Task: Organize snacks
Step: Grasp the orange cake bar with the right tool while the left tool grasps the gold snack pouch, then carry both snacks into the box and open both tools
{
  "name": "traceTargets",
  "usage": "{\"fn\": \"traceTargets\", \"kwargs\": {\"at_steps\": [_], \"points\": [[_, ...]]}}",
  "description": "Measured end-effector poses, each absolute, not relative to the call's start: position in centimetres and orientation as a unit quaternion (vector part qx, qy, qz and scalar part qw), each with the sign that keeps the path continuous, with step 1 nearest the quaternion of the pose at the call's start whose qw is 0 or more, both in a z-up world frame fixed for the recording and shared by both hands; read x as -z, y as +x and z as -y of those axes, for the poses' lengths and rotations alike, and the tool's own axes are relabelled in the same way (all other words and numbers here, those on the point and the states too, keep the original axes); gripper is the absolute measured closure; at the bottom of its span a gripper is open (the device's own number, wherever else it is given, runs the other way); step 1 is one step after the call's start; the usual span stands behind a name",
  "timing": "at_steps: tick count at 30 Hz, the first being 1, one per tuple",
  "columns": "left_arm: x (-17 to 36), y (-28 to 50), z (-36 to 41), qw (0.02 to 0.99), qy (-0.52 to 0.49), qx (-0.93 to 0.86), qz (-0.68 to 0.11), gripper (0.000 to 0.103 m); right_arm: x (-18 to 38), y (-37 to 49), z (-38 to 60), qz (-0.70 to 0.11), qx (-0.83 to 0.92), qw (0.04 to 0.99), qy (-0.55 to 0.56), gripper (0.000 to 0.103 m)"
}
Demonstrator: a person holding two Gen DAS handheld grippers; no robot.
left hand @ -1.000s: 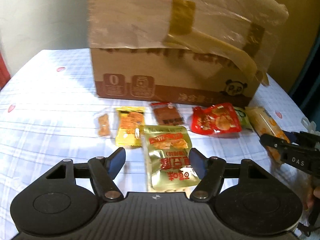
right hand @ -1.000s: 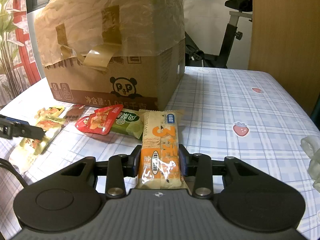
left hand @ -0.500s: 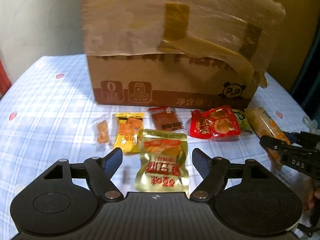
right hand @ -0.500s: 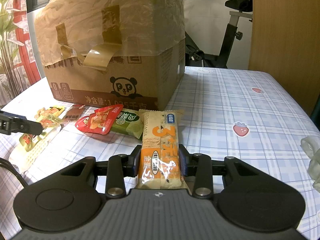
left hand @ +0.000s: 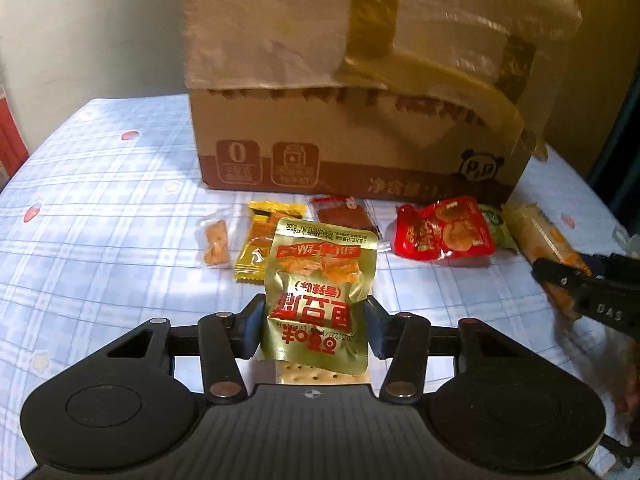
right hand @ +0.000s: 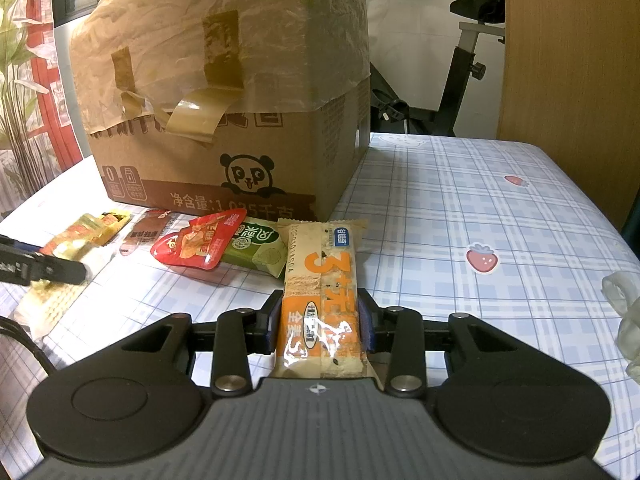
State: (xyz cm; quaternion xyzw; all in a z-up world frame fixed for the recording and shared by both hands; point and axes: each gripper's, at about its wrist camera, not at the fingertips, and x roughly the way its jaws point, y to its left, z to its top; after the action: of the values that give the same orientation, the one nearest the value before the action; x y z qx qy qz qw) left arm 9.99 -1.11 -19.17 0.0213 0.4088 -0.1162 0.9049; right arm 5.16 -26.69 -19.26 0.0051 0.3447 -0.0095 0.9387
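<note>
Left wrist view: my left gripper [left hand: 314,326], spread wide before, is closing around the crinkled gold foil snack pouch [left hand: 320,288]; my right gripper [right hand: 319,326] still clamps the long orange-and-clear cracker packet [right hand: 322,300].

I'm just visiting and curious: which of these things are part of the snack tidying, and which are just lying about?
Part of the job:
- gold packet, left claw closing around it
- orange biscuit bar, gripped by right claw
- red packet
- green packet
- yellow packet
- cardboard box

Just lying about:
- exercise bike
- plant
</note>
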Motion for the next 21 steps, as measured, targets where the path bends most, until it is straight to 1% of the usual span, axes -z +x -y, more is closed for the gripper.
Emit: {"fn": "traceTargets", "kwargs": {"at_steps": [13,21], "points": [[15.8,7.9,-1.2,0.925,-0.002,0.098,-0.367,0.050,19.3,5.1,26.6,-0.346,0.010,0.938,0.001,0.064],[15.6,7.9,-2.5,0.927,-0.016,0.078,-0.366,0.050,19.4,5.2,27.0,-0.349,0.008,0.937,0.006,0.064]]}}
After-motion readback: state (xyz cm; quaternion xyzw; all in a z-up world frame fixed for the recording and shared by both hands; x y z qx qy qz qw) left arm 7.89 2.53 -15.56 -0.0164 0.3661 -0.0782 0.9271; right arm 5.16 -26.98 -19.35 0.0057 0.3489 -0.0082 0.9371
